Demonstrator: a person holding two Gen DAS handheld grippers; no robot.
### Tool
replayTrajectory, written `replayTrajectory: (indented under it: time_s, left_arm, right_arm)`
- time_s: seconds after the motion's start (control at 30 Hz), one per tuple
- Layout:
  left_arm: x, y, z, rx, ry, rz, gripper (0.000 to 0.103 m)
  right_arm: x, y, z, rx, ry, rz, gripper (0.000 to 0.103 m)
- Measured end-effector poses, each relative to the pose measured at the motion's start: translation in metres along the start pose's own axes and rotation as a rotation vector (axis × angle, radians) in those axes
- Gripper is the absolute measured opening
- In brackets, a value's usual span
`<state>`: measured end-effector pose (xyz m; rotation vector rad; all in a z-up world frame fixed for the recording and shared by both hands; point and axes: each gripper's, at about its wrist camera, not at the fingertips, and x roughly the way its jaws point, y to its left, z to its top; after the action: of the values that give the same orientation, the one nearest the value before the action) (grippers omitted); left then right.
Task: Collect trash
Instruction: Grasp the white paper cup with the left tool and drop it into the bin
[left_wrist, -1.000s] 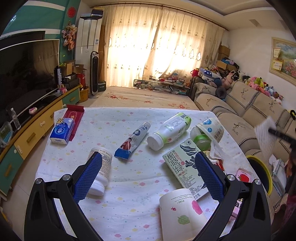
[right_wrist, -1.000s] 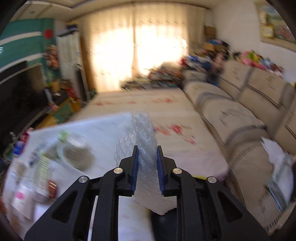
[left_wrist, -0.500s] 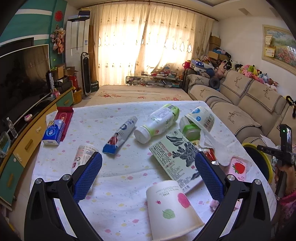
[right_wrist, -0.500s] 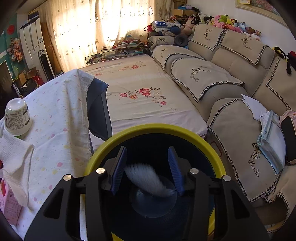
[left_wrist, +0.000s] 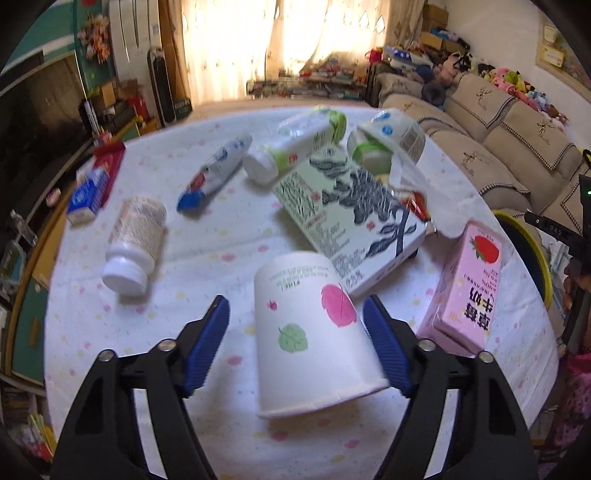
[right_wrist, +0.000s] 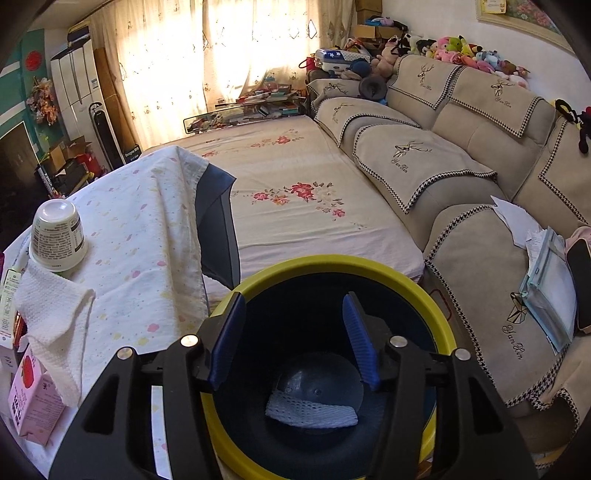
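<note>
White foam wrap (right_wrist: 312, 412) is seen dropped in the yellow-rimmed bin (right_wrist: 441, 334) beneath the empty, opening right gripper (right_wrist: 293, 341), while the paper cup (left_wrist: 312, 332) on the bench (left_wrist: 221, 236) is straddled, ungripped, by the closing left gripper (left_wrist: 295, 345); squeezing is judged next.

Cup (left_wrist: 310, 332) before box (left_wrist: 347, 218); wrap (right_wrist: 312, 411) (in bin (right_wrist: 332, 264))

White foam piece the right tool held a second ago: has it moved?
Yes. The white foam piece has dropped out of the right tool, whose jaws just opened, and lies at the bottom of the yellow-rimmed bin.
</note>
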<state>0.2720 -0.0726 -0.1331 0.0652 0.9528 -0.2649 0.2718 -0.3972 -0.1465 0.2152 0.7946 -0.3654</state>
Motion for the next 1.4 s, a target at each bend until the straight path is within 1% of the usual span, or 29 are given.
replayTrajectory:
  time_s: [0.07,0.17,0.33,0.47,0.6,0.63,0.73,0.87,0.97,1.17,1.27,1.33,1.4]
  left_arm:
    - [0.003,0.0,-0.003,0.004,0.022,0.007,0.066]
    - [0.006,0.0,-0.008,0.002,0.047,0.004,0.063]
    - [0.001,0.003,-0.008,-0.004,0.042,-0.008,0.056]
    - [-0.017,-0.001,-0.006,0.018,0.016,-0.017,0.056]
    - [-0.047,-0.017,0.006,0.054,-0.044,-0.035,0.056]
    - [-0.056,-0.026,0.01,0.074,-0.064,-0.044,0.056]
    - [-0.073,-0.061,0.021,0.143,-0.102,-0.108,0.057]
    - [-0.069,-0.123,0.034,0.247,-0.101,-0.204,0.057]
    - [-0.057,-0.175,0.043,0.307,-0.088,-0.283,0.057]
    - [-0.024,-0.268,0.061,0.389,-0.042,-0.37,0.059]
    - [-0.004,-0.305,0.068,0.416,-0.019,-0.401,0.06]
    - [0.01,-0.326,0.07,0.43,-0.01,-0.396,0.061]
    - [0.025,-0.344,0.074,0.438,-0.001,-0.397,0.063]
  right_arm:
    - [-0.001,0.002,0.0,-0.003,0.001,0.008,0.053]
    - [-0.003,0.006,-0.001,-0.01,0.003,0.024,0.053]
    - [-0.006,0.012,-0.002,-0.02,0.006,0.051,0.053]
    - [-0.011,0.011,-0.002,-0.016,-0.002,0.071,0.053]
    - [-0.019,0.003,-0.002,0.002,-0.02,0.089,0.053]
    - [-0.021,-0.001,-0.001,0.009,-0.027,0.092,0.053]
    - [-0.031,-0.017,-0.002,0.036,-0.047,0.096,0.053]
    - [-0.046,-0.046,-0.006,0.075,-0.075,0.085,0.053]
    - [-0.059,-0.071,-0.011,0.1,-0.097,0.061,0.053]
    - [-0.075,-0.116,-0.023,0.157,-0.118,0.03,0.053]
    - [-0.081,-0.135,-0.029,0.183,-0.126,0.023,0.053]
    - [-0.084,-0.144,-0.033,0.197,-0.127,0.024,0.054]
    - [-0.087,-0.151,-0.036,0.204,-0.128,0.024,0.058]
